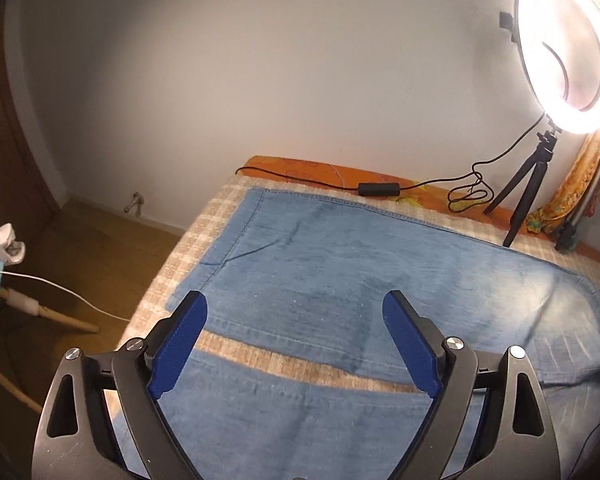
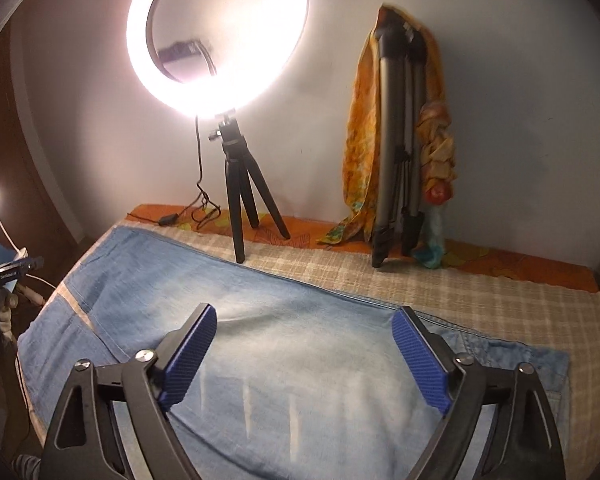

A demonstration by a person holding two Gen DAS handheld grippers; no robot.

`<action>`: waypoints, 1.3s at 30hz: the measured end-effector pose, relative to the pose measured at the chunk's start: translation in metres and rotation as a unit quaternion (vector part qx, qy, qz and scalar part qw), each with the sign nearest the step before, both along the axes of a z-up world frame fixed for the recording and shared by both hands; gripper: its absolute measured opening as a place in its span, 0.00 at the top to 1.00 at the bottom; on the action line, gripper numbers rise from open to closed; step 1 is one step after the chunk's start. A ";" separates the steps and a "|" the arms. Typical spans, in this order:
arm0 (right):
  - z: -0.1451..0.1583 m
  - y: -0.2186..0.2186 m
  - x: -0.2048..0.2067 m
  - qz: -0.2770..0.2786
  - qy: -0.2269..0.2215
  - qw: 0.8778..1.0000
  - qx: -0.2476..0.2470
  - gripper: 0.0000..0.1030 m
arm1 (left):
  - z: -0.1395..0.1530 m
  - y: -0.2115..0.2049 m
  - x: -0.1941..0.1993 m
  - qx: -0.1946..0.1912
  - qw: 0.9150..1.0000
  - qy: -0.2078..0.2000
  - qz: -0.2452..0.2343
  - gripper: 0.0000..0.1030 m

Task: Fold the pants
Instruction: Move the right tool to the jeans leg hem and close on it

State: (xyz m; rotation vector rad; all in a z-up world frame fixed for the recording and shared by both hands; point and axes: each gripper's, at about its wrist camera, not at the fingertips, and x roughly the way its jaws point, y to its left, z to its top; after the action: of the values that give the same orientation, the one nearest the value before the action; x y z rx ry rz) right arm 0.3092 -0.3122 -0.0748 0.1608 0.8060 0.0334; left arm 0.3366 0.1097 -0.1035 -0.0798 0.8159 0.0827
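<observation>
Across the bed (image 1: 172, 264), on its checked beige cover, the blue denim pants (image 1: 340, 264) lie spread flat, reaching from the left edge, where the two leg ends sit side by side with a strip of cover showing between them, toward the right side, where the paler waist part (image 2: 300, 360) rests. Above the leg ends the left gripper (image 1: 296, 320) hangs with its blue-padded fingers (image 1: 180, 344) spread wide and nothing between them, clear of the cloth. Over the faded upper part of the pants the right gripper (image 2: 304, 336) is held the same way, its fingers (image 2: 420, 360) wide apart and gripping nothing. Along the far edge of the bed, against the white wall, a lit ring light (image 2: 216, 36) stands on a small black tripod (image 2: 244, 196), its cable (image 1: 380, 190) trailing over an orange sheet (image 2: 500, 264). Beside it toward the right, a folded grey tripod (image 2: 400, 140) leans upright with an orange patterned cloth (image 2: 360, 140) draped over it.
</observation>
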 end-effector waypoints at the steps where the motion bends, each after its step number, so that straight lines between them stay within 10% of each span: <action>1: -0.005 0.001 0.007 0.005 0.006 1.000 0.000 0.16 | -0.004 0.000 0.007 -0.006 1.000 0.004 -0.001 0.15; 33: -0.141 0.061 0.166 0.192 0.125 0.972 -0.048 0.36 | -0.093 -0.012 0.108 -0.025 0.997 0.070 -0.014 0.25; 39: -0.139 0.073 0.160 0.206 0.117 0.970 -0.053 0.73 | -0.106 -0.002 0.113 -0.060 0.995 0.085 -0.003 0.23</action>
State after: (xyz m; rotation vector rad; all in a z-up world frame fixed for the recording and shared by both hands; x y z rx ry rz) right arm 0.4688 -0.2387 -0.2135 -0.1083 1.0652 0.3693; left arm 0.4491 0.1080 -0.2097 -0.1861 0.9911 0.0358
